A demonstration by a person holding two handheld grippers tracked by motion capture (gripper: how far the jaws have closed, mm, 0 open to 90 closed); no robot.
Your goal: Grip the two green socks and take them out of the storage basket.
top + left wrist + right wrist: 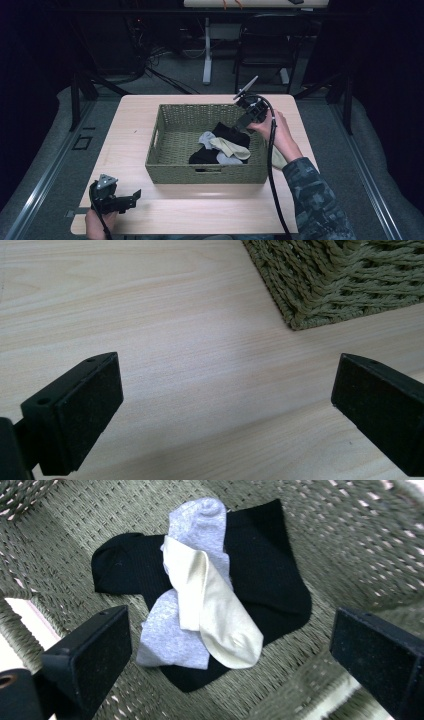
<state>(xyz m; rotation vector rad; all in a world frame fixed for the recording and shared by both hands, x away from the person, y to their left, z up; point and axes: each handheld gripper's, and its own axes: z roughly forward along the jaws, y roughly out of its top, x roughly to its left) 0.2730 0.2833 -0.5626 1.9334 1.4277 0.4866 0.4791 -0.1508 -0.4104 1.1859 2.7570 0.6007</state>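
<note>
So there's 1 woven basket (pixel 165 167) on the table (pixel 130 125) with what looks like 3 socks piled inside: 1 black sock (pixel 270 575) on the bottom, 1 grey sock (pixel 197 527) across it, and 1 cream sock (pixel 220 615) on top. The black one could be 2 pieces, hard to tell since it's partly covered. There's also something pale (pixel 278 158) just past the basket's right end, mostly hidden by the forearm. Right gripper (pixel 242 124) hangs over the pile, jaws wide apart, holding nothing. Left gripper (pixel 131 198) sits low near the table's front-left edge, jaws spread wide too, just bare wood between them.
</note>
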